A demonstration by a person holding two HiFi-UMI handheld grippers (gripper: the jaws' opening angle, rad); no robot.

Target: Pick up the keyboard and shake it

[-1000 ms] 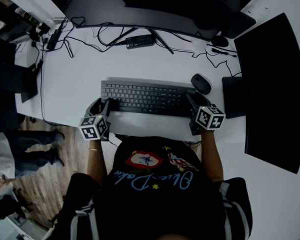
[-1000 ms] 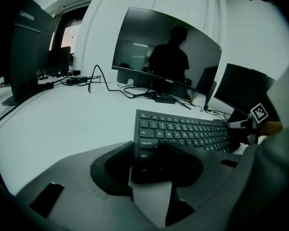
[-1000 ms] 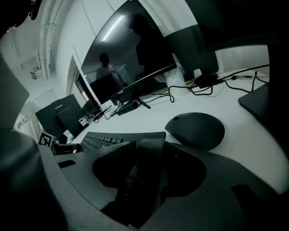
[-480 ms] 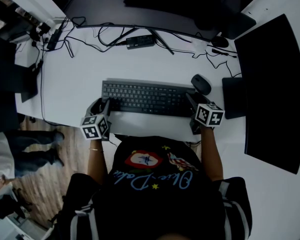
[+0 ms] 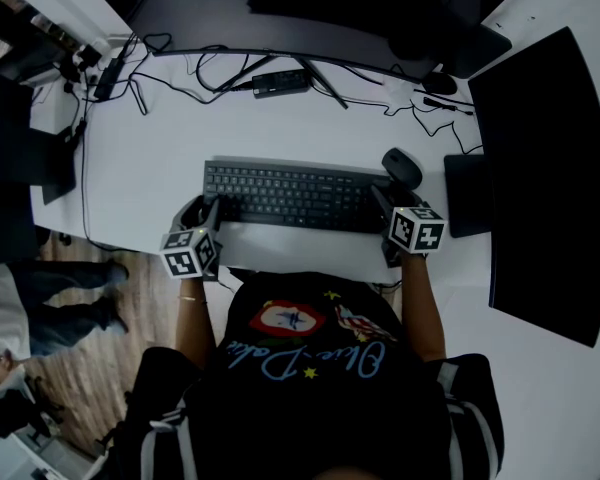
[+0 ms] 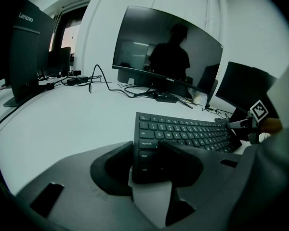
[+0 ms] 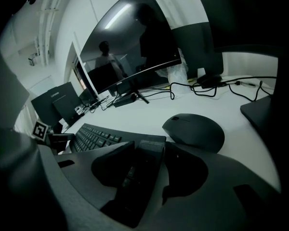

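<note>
The black keyboard [image 5: 295, 196] lies flat on the white desk [image 5: 150, 168] in front of me. My left gripper [image 5: 212, 211] is at its near left corner. In the left gripper view, the jaws [image 6: 147, 150] are closed on that corner of the keyboard [image 6: 188, 131]. My right gripper [image 5: 385, 203] is at the keyboard's right end. In the right gripper view, that end [image 7: 94, 136] stands between the jaws [image 7: 149, 150], which are opening, with a dark gap on one side.
A black mouse [image 5: 402, 166] [image 7: 195, 131] sits just beyond the right gripper. A dark pad [image 5: 467, 193] and a large monitor [image 5: 545, 178] are at the right. A curved monitor [image 5: 280, 8] and loose cables [image 5: 170, 73] are at the back. A person [image 5: 70, 298] stands left.
The right gripper's marker cube has shifted slightly toward the keyboard. The keyboard and the left gripper have hardly moved.
</note>
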